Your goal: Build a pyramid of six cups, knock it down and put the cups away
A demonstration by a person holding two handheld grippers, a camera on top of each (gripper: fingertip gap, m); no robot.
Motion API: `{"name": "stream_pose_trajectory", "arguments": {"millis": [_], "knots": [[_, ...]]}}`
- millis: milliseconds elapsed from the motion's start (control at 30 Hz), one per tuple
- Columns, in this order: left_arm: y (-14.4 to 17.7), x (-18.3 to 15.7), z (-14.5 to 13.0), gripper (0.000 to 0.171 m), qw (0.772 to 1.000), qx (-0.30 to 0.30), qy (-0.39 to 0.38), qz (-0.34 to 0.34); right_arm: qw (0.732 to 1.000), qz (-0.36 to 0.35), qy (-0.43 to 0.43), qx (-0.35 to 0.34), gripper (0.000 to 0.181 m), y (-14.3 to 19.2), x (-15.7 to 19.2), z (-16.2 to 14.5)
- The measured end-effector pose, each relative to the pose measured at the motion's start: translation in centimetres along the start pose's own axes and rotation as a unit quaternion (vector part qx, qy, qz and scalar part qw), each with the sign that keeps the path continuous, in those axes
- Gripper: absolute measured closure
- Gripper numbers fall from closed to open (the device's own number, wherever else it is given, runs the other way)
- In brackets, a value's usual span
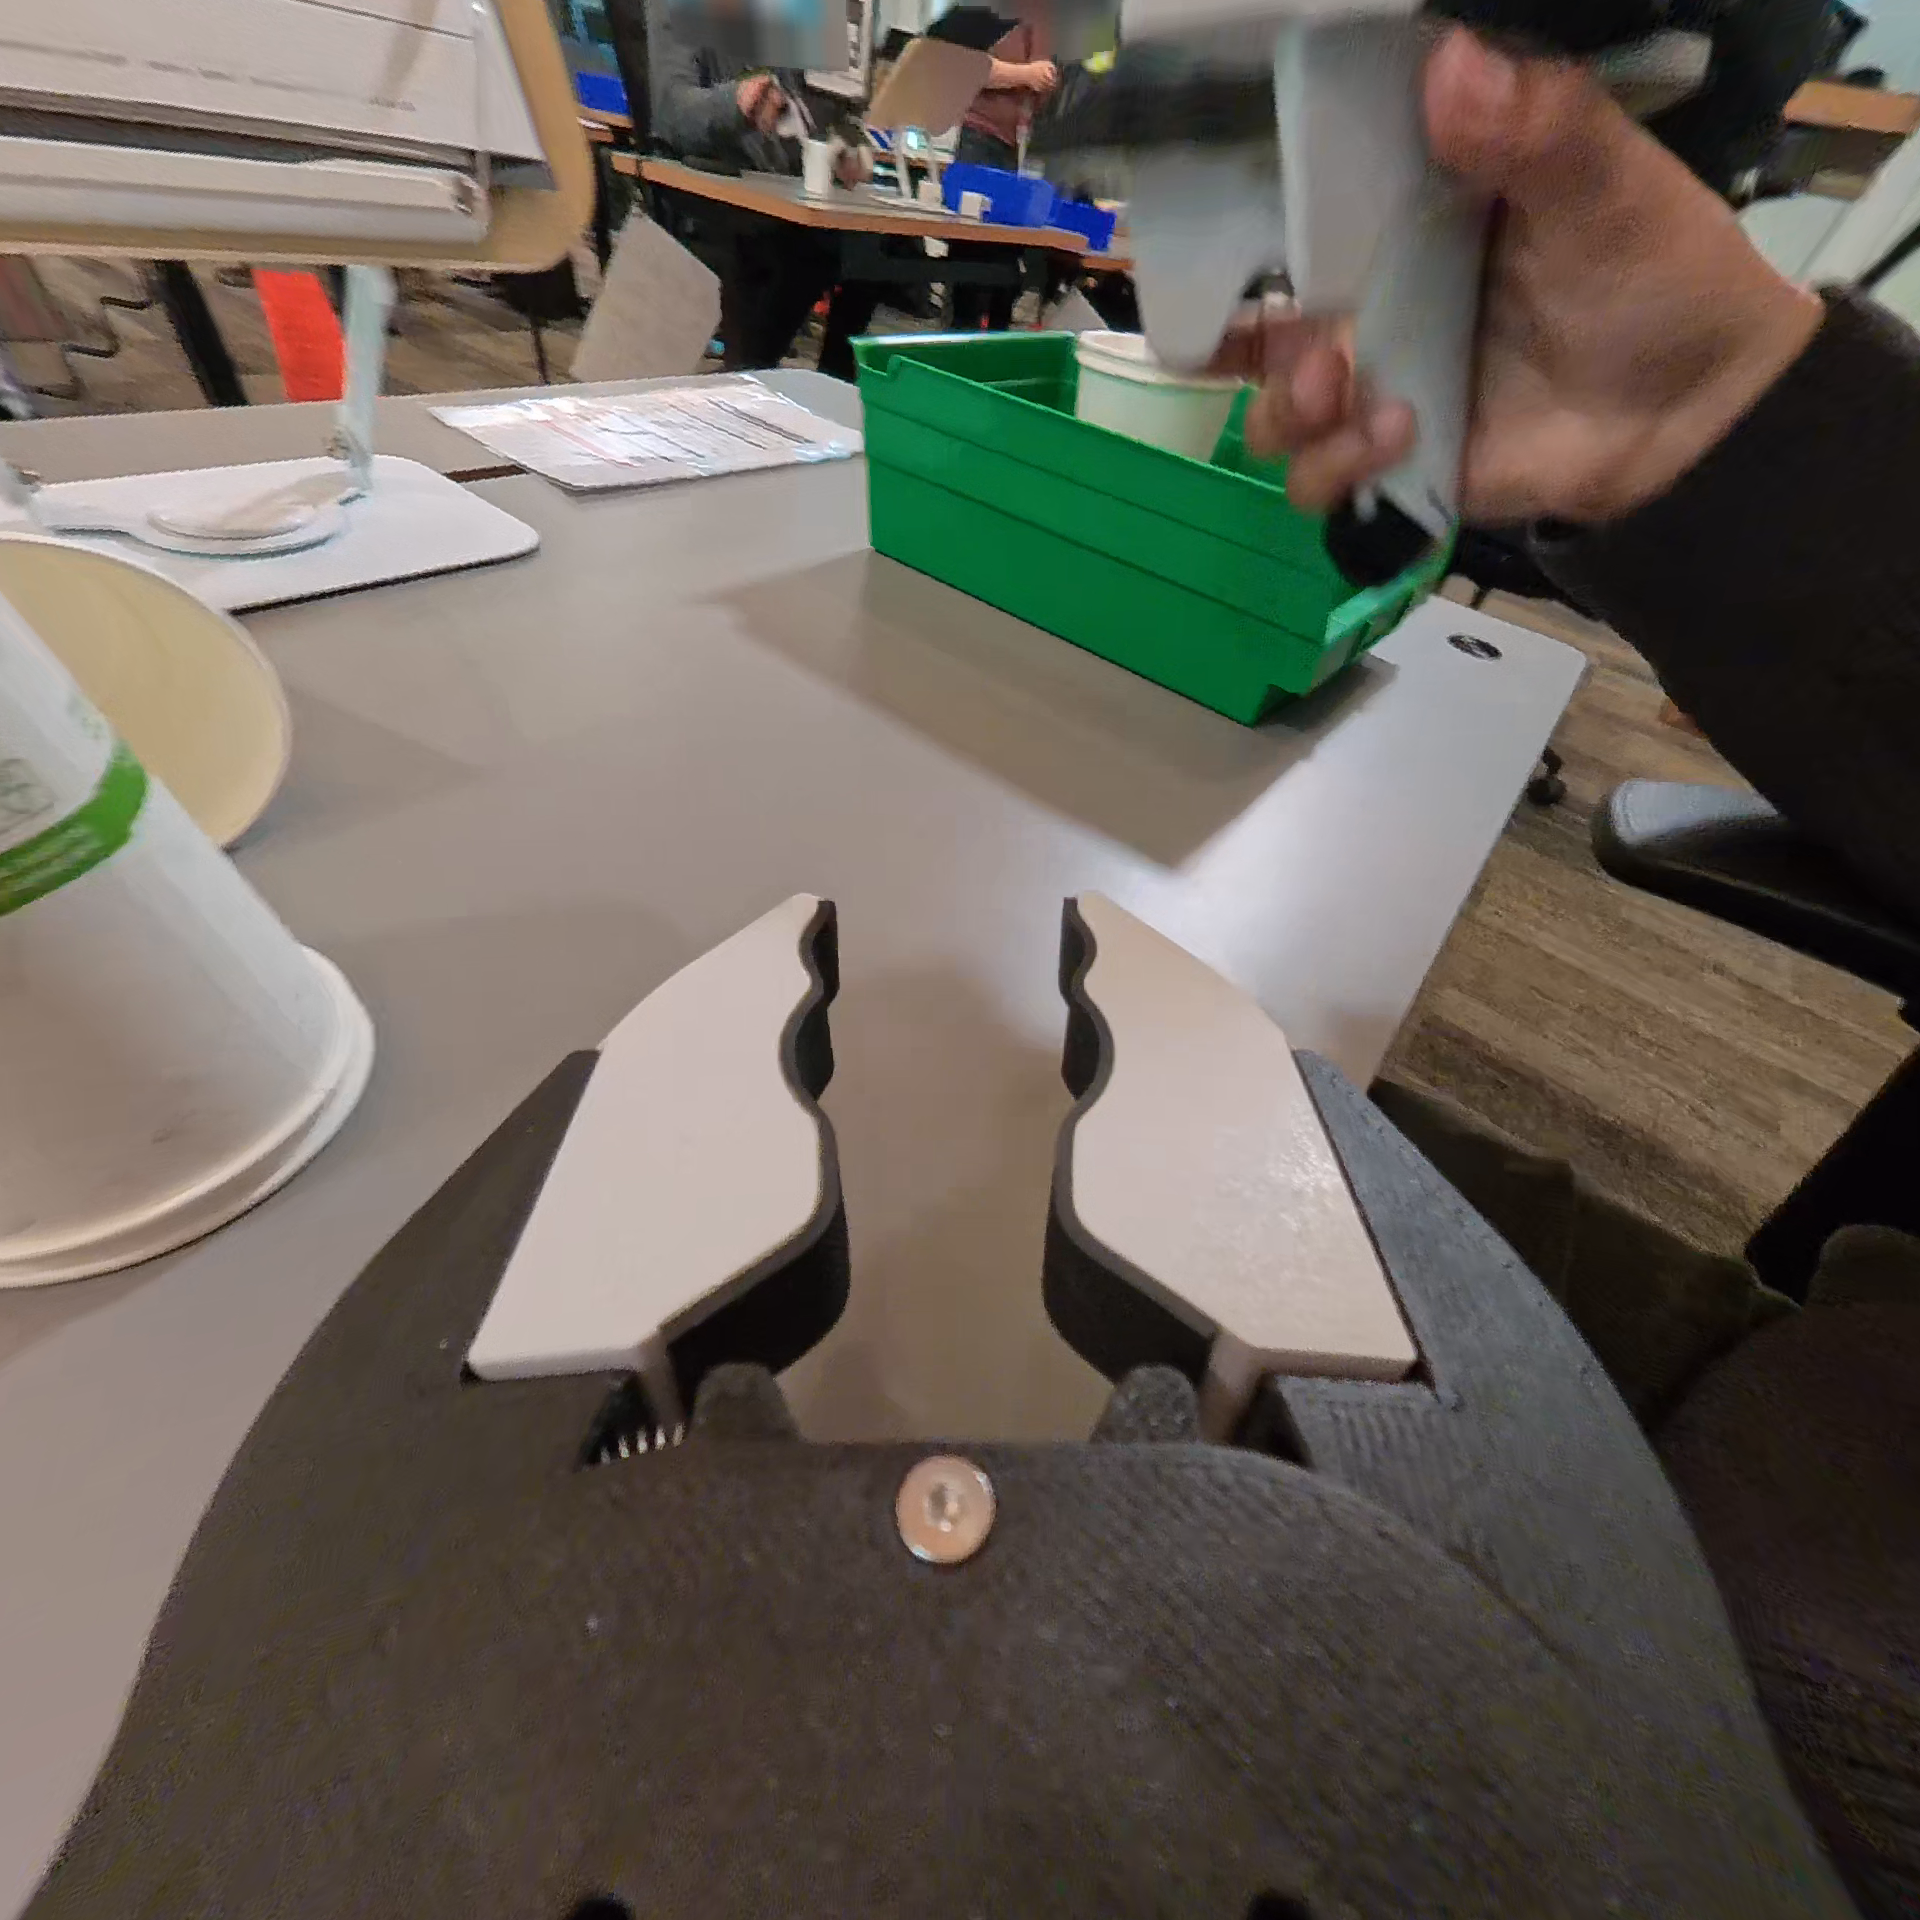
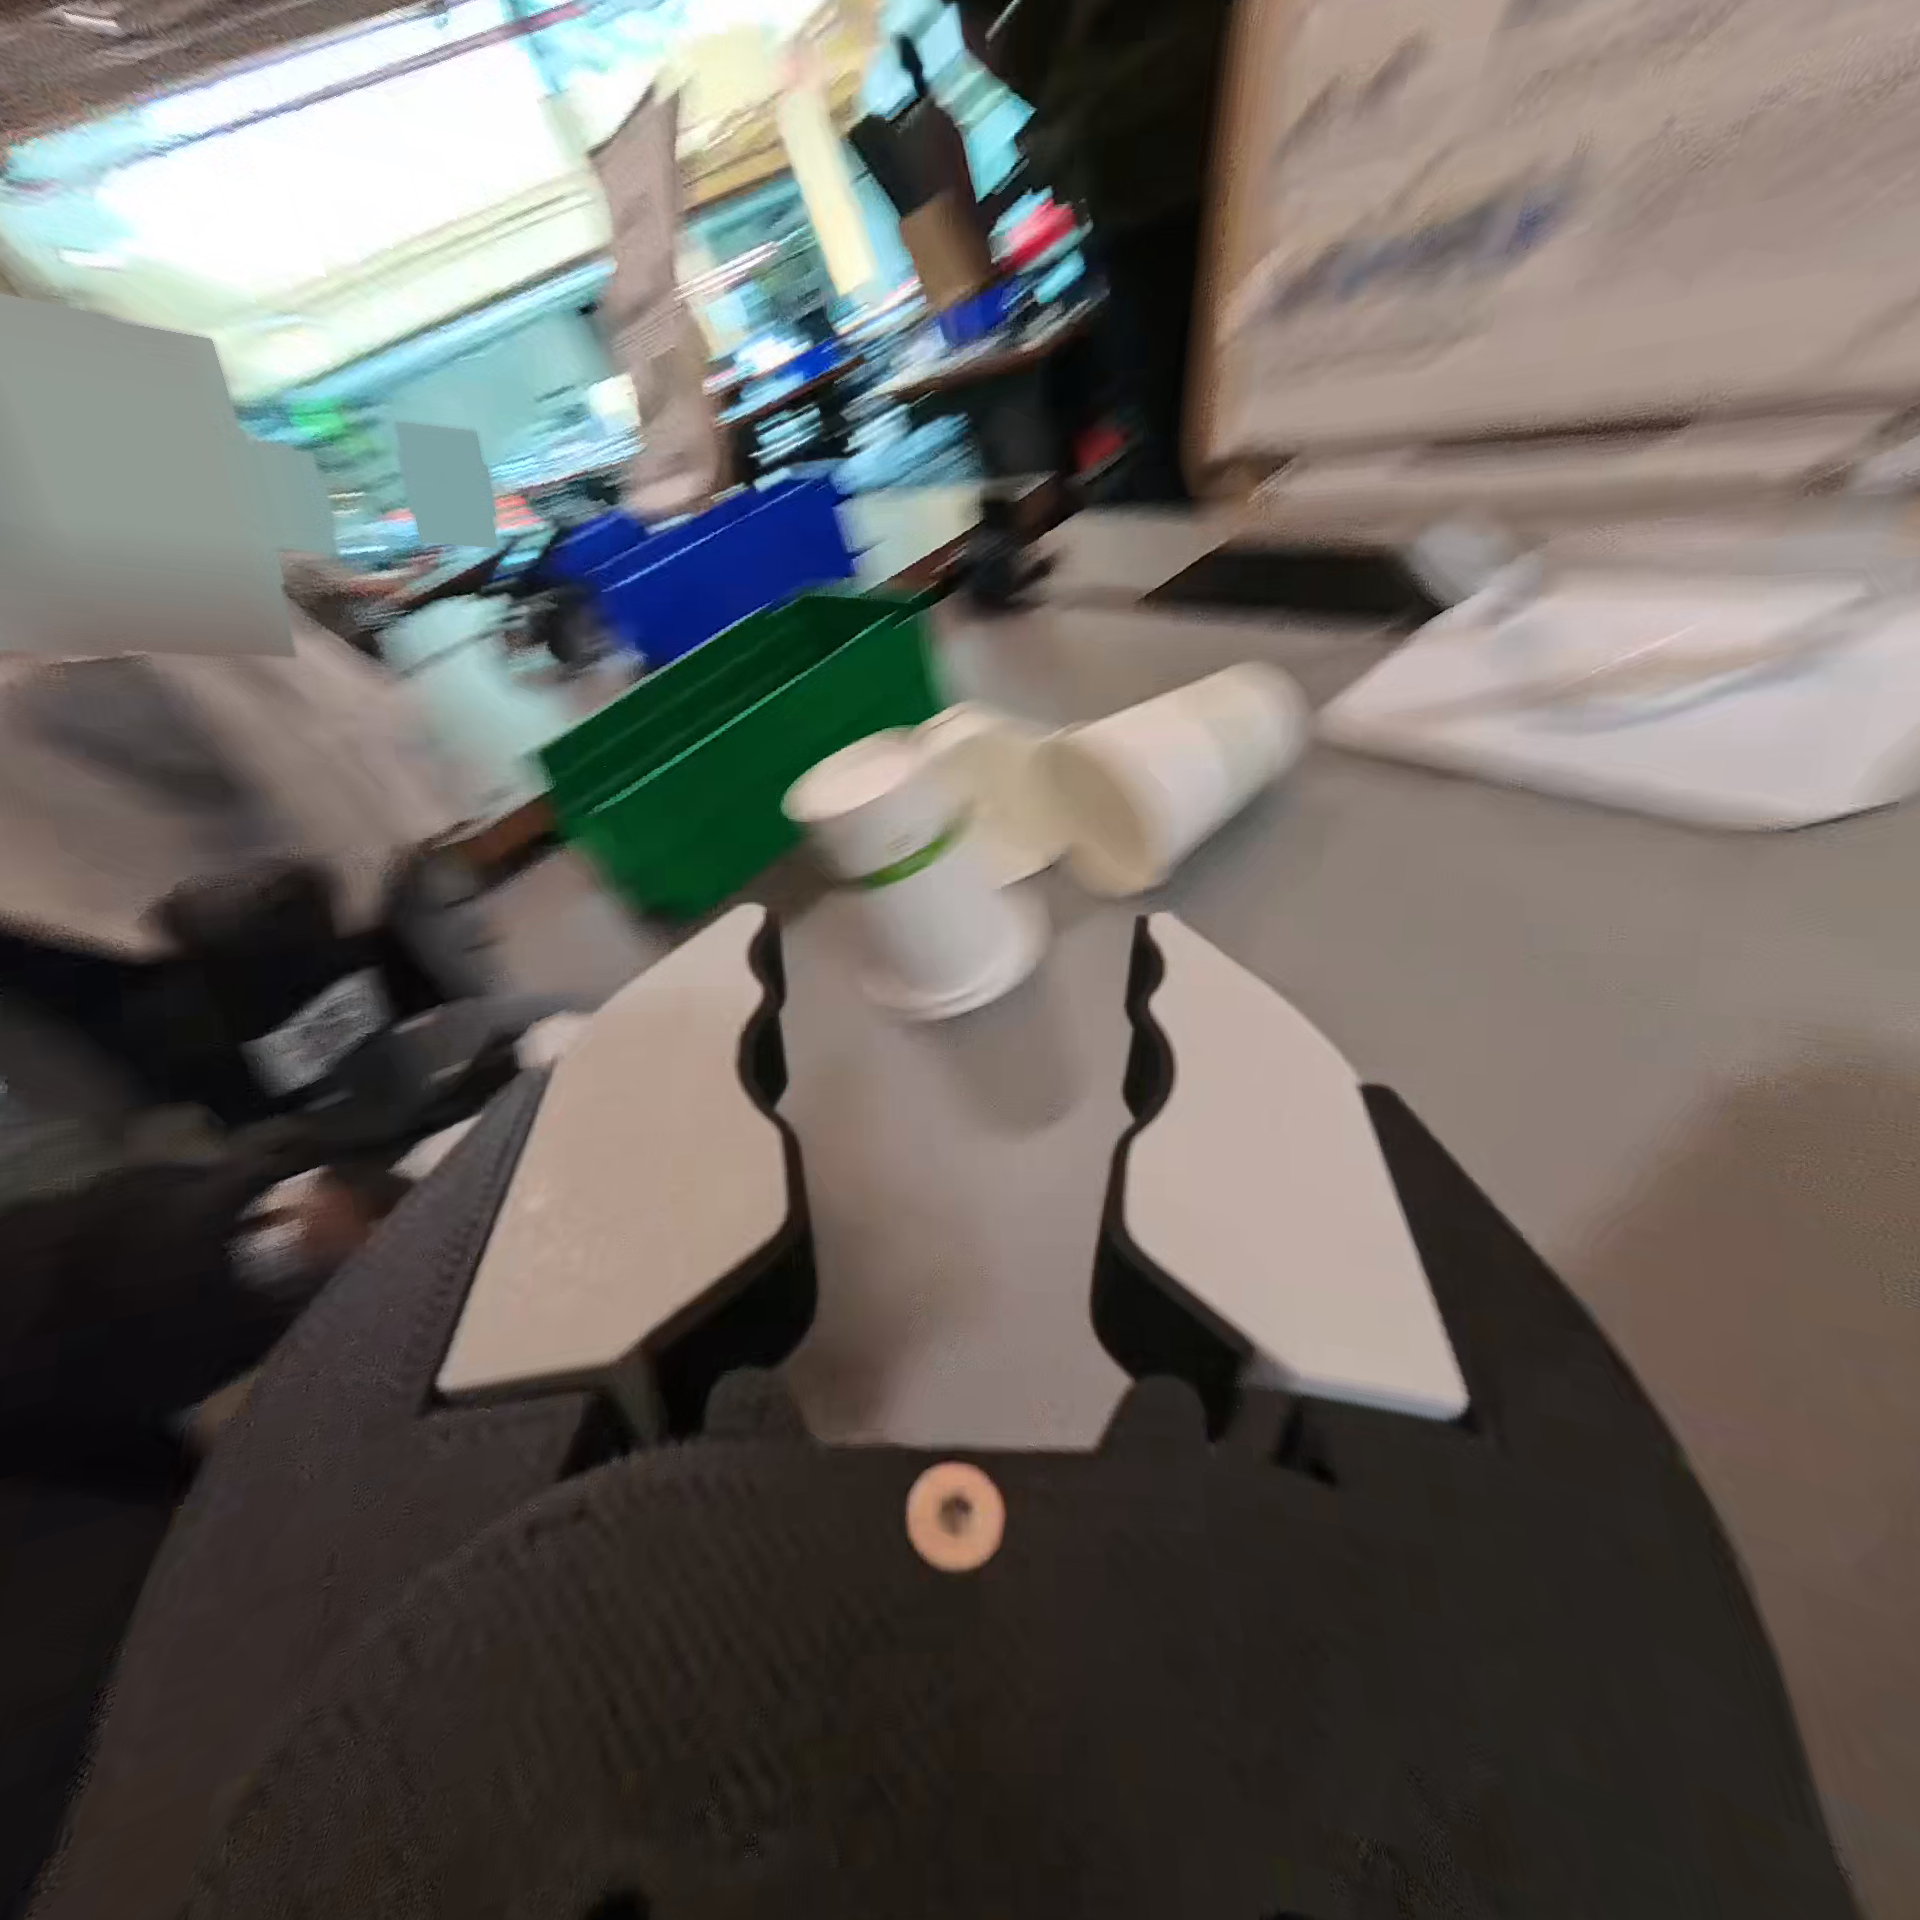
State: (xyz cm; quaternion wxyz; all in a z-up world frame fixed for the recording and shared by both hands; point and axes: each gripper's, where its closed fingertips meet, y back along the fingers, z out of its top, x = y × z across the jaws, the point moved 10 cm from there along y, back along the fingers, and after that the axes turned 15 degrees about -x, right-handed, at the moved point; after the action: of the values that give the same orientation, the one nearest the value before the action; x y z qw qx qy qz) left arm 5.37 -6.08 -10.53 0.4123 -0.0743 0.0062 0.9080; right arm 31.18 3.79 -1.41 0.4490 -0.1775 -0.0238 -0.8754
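Both jaws stand apart, gripping nothing. My left gripper (image 1: 948, 971) hovers over the desk (image 1: 644, 727) beside an upturned paper cup (image 1: 156, 1018); my right gripper (image 2: 951, 992) faces another cup (image 2: 925, 894) near the green bin (image 2: 727, 748).

Surface (image 1: 644, 727): flat grey. Bin (image 1: 1091, 561): bright green, plain. Upturned cup (image 1: 156, 987): white with a green band; the cup in the bin (image 1: 1153, 400) is white. Left tool (image 1: 948, 997): pale grey fingers, black textured body. Right tool (image 2: 951, 997): same colours. Farther bin (image 2: 717, 566): blue.
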Motion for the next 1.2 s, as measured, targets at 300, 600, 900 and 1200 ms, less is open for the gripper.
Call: {"name": "stream_pose_trajectory", "arguments": {"millis": [300, 600, 900, 1200], "knots": [[1.9, 3.3, 1.4, 0.129, 0.988, -0.066, 0.021, 0.139, 0.959, 0.113, -0.169, 0.198, 0.136, -5.1, 3.3, -12.1], [3.1, 7.8, 2.8, 0.107, 0.957, -0.079, -0.036, 0.276, 0.973, 0.065, -0.194, 0.11, 0.14, -2.8, 0.2, -11.5], [-0.5, 11.5, 3.2, 0.101, 0.962, -0.052, -0.102, 0.248, 0.986, 0.027, -0.063, 0.151, 0.147, 0.8, 1.5, -12.0], [-1.3, 13.0, 3.5, 0.105, 0.964, -0.045, -0.066, 0.252, 0.989, -0.005, -0.068, 0.129, 0.154, 1.9, 0.4, -11.7]]}}
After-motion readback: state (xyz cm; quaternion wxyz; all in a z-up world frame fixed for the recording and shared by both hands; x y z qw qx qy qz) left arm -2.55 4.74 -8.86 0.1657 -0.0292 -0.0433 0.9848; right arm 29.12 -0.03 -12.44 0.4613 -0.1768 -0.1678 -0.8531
